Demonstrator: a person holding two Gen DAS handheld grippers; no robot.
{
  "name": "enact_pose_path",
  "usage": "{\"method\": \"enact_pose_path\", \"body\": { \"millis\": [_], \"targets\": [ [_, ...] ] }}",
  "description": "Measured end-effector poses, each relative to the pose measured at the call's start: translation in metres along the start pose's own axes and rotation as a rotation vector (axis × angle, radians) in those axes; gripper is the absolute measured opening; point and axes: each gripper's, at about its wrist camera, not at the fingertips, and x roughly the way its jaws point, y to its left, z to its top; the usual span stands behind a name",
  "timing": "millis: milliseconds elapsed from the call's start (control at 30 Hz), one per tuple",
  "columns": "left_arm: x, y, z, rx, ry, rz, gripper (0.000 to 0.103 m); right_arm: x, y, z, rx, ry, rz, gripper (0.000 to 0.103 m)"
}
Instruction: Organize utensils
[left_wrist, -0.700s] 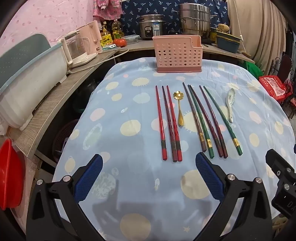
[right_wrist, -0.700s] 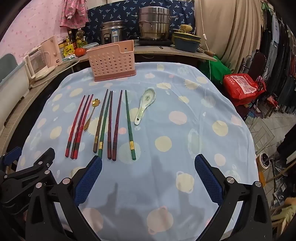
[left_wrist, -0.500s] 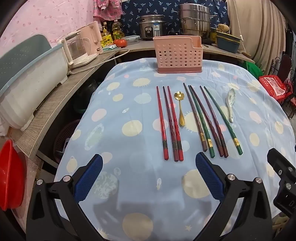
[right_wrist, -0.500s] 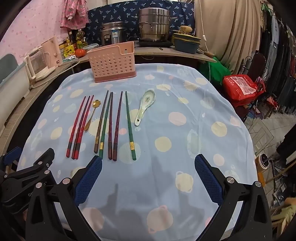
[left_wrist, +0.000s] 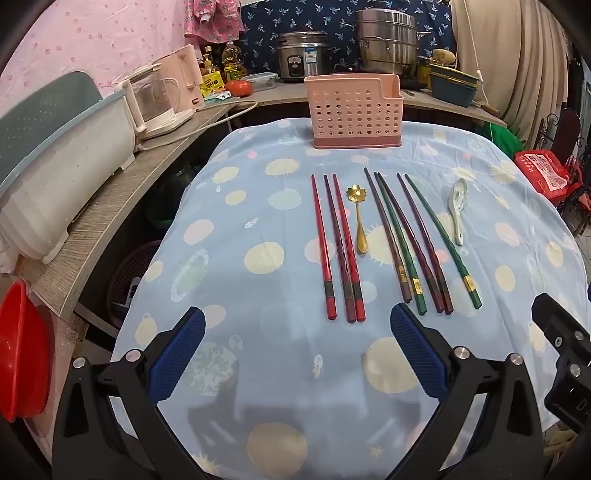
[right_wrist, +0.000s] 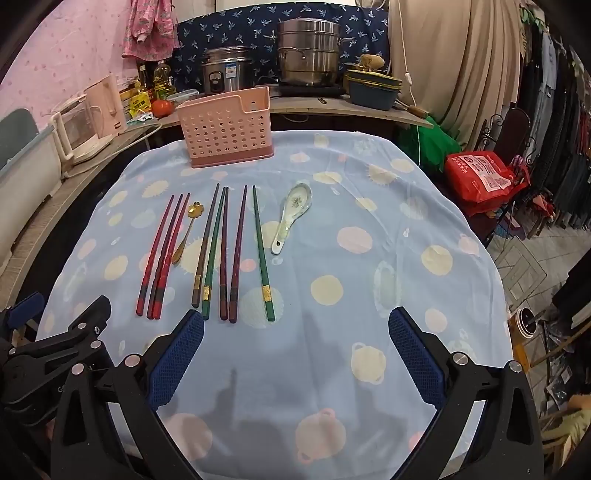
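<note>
Utensils wait in a row: chopsticks (left_wrist: 341, 247), spoons; holder (left_wrist: 356, 110) at twelve o'clock; left gripper (left_wrist: 295, 354) and right gripper (right_wrist: 295, 354) spread empty, we think ready to pick

The left tongs (left_wrist: 295, 354) are hovering wide apart at lower frame; chopsticks (left_wrist: 341, 247), gold spoon (left_wrist: 359, 218) and pink basket (left_wrist: 356, 110) are lying ahead on the bench (left_wrist: 221, 240).

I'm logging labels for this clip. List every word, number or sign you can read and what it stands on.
No text here reads fully.
Red bag: white print and a square code, too small to read.
Rice cooker: blue-and-white label, blurred.
Yellow packet by the oil bottles: dark characters, illegible.
Right gripper body, seen from the left wrist: partial "DA", cut off.
</note>
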Motion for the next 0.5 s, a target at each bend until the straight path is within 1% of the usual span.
{"method": "enact_pose_path", "body": {
  "millis": [500],
  "targets": [
    [-0.0008,0.0021,-0.0002,-0.003,-0.003,0.000,0.096,-0.0009,0.0007,0.0009,0.002,-0.001,-0.001,0.096]
  ]
}}
